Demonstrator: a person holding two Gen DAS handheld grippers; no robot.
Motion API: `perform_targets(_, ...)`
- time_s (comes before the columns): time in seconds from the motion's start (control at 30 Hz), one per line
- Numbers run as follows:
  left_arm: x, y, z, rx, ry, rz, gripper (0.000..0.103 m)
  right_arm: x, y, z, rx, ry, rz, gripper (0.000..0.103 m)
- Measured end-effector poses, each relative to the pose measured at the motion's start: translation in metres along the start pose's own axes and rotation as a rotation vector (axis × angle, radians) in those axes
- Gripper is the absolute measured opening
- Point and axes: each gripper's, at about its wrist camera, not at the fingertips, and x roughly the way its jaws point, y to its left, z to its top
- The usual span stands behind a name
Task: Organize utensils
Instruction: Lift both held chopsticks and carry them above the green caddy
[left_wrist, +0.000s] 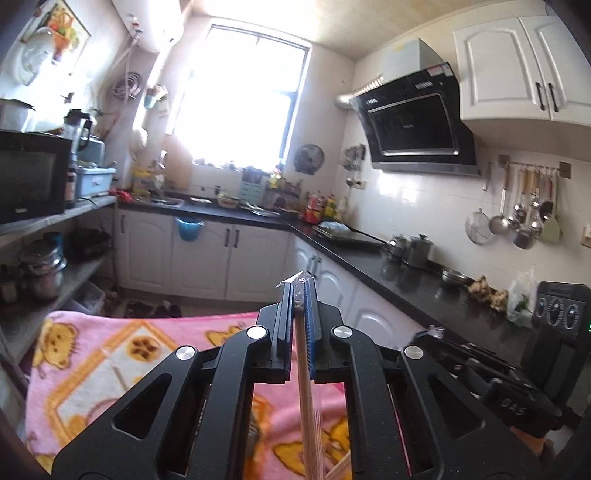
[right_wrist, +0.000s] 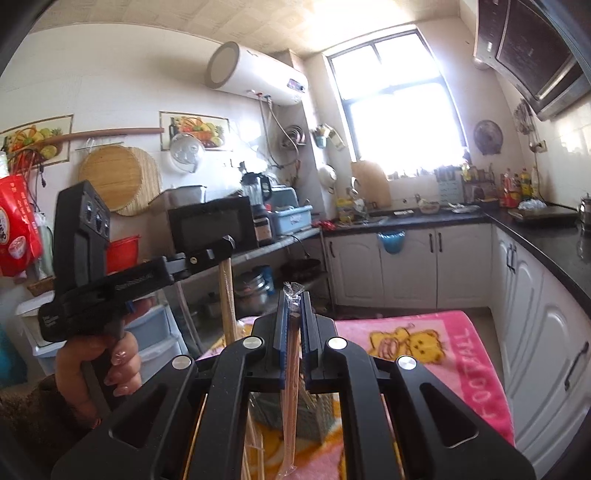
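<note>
My left gripper (left_wrist: 300, 291) is shut on a bundle of wooden chopsticks (left_wrist: 306, 406) in a clear wrapper, which hangs down between the pads over the pink blanket (left_wrist: 110, 354). My right gripper (right_wrist: 294, 299) is shut on another clear-wrapped pair of chopsticks (right_wrist: 290, 406), hanging above a grey-green perforated utensil basket (right_wrist: 321, 417) on the blanket. In the right wrist view, a hand (right_wrist: 96, 365) holds the left gripper (right_wrist: 226, 246) up at the left, its chopsticks (right_wrist: 228, 295) pointing down. The right gripper (left_wrist: 424, 338) appears low on the right of the left wrist view.
The blanket (right_wrist: 443, 343) covers a table in the middle of a kitchen. A black counter (left_wrist: 369, 258) with jars, a bowl and bags runs along the right wall. Shelves with a microwave (right_wrist: 212, 225) and pots stand on the left. More loose chopsticks lie near the basket.
</note>
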Motion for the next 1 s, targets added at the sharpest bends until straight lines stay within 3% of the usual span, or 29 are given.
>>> perform_targets(0.47,-0.008,0.045,0.026,0.012,-0.126,0.216,0.003,0.048,0.024,0.045,-0.089,-0.098,0.008,0.006)
perform_targets(0.87,0.022,0.076,0.013,0.000,-0.148,0.303,0.003,0.099,0.009,0.038,-0.031,-0.062,-0.029,0.006)
perform_targets(1.0,0.031,0.086,0.000,-0.019,-0.165,0.295,0.003,0.112,0.005,0.025,-0.016,-0.054,-0.019,0.006)
